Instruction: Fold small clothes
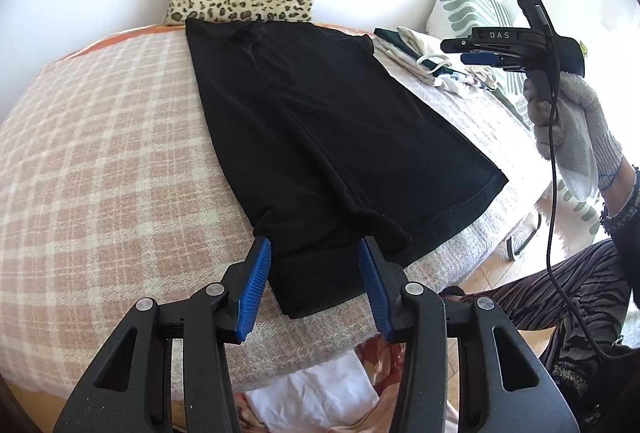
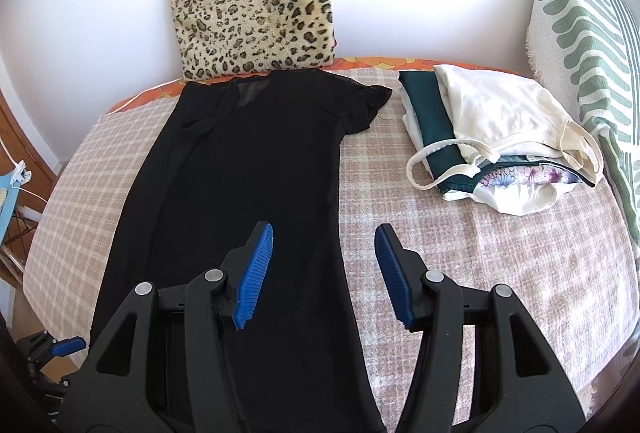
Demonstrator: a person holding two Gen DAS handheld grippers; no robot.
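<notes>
Black garment lies flat on the checked bed cover, stretching ahead of both grippers. Left gripper stands half-open astride its bunched hem; right gripper hovers half-open, empty, above its edge.

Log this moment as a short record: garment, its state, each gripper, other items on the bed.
garment: black top
state: lying flat lengthwise on checked blanket, neck end toward leopard cushion, hem bunched at near end
left gripper: open, fingers either side of the bunched hem, not pinching it
right gripper: open, empty, over the top's right edge
other items: stack of folded clothes; green-striped pillow
</notes>
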